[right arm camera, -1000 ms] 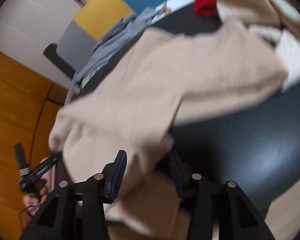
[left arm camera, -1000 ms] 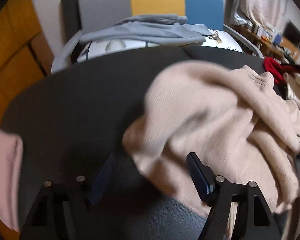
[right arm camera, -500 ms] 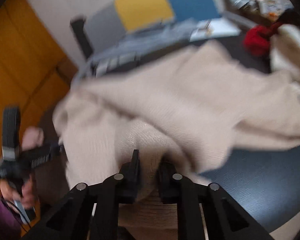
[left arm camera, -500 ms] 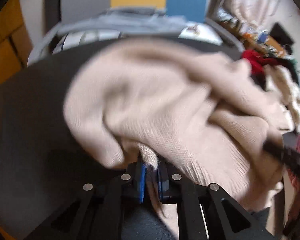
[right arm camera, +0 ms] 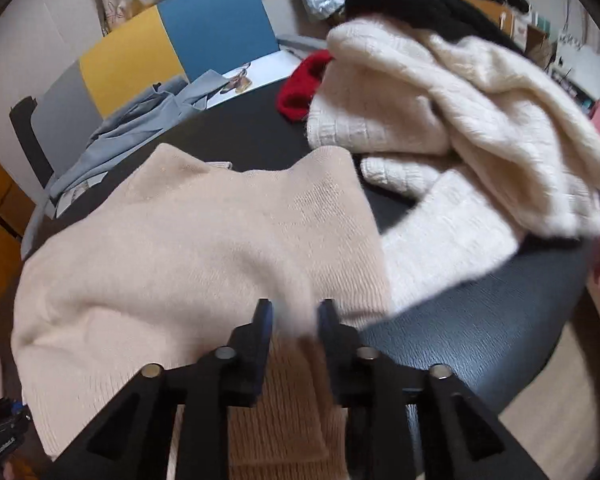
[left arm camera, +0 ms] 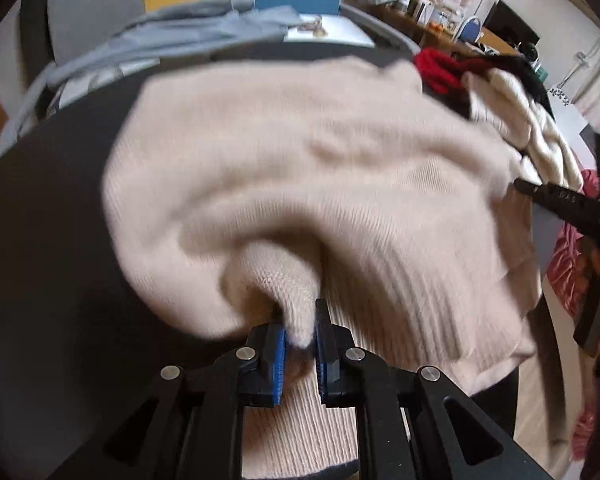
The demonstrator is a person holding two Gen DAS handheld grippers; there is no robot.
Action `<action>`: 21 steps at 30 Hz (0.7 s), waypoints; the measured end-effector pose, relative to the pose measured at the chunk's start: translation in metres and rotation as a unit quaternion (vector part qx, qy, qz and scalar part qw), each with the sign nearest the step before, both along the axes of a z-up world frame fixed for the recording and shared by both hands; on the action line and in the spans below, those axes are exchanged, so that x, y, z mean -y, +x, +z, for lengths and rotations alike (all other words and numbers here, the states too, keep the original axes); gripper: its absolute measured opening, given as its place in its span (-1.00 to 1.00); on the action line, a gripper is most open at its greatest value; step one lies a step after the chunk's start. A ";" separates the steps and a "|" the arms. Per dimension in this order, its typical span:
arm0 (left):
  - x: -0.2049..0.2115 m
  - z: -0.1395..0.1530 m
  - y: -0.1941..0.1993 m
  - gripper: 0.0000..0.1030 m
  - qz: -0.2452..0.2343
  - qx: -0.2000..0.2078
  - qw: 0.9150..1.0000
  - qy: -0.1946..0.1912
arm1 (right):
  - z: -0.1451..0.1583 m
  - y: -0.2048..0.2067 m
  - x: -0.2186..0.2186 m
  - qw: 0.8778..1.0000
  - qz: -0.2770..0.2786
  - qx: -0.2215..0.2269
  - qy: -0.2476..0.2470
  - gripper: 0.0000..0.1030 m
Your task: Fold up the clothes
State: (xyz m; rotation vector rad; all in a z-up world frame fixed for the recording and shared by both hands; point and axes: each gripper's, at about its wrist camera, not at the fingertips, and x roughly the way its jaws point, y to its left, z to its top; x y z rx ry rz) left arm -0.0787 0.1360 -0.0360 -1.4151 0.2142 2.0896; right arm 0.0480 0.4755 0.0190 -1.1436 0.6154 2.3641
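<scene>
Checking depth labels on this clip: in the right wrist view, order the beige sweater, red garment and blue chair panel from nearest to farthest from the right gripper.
1. Beige sweater: at the right gripper, on the table.
2. Red garment: farther back, right of centre.
3. Blue chair panel: beyond the table's far edge.

A round dark table (right arm camera: 480,320) holds the clothes. A beige sweater (right arm camera: 204,240) lies spread on it. Beside it sits a heap of fluffy white sweaters (right arm camera: 460,132), with a red knit thing (right arm camera: 300,88) at the far edge.
</scene>
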 end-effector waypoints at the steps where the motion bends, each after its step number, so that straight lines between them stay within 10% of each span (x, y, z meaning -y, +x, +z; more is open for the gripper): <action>1: 0.003 -0.001 0.001 -0.78 0.004 0.005 1.000 0.004 | 0.009 0.007 0.011 1.000 0.000 -0.016 0.014 -0.48; 5: 0.018 -0.006 0.004 -0.62 0.023 0.021 0.999 0.020 | 0.041 0.017 0.051 0.995 0.060 -0.073 0.037 -0.41; 10: 0.064 0.010 0.006 0.43 0.129 -0.033 0.991 0.020 | 0.052 -0.017 0.140 0.969 0.231 -0.084 -0.011 -0.21; 16: 0.146 0.013 0.007 0.58 0.265 -0.068 0.962 -0.004 | 0.025 -0.078 0.262 0.922 0.387 -0.015 0.020 -0.15; 21: 0.194 -0.012 0.010 0.62 0.332 -0.012 0.943 0.010 | -0.028 -0.108 0.338 0.882 0.449 0.074 0.126 -0.11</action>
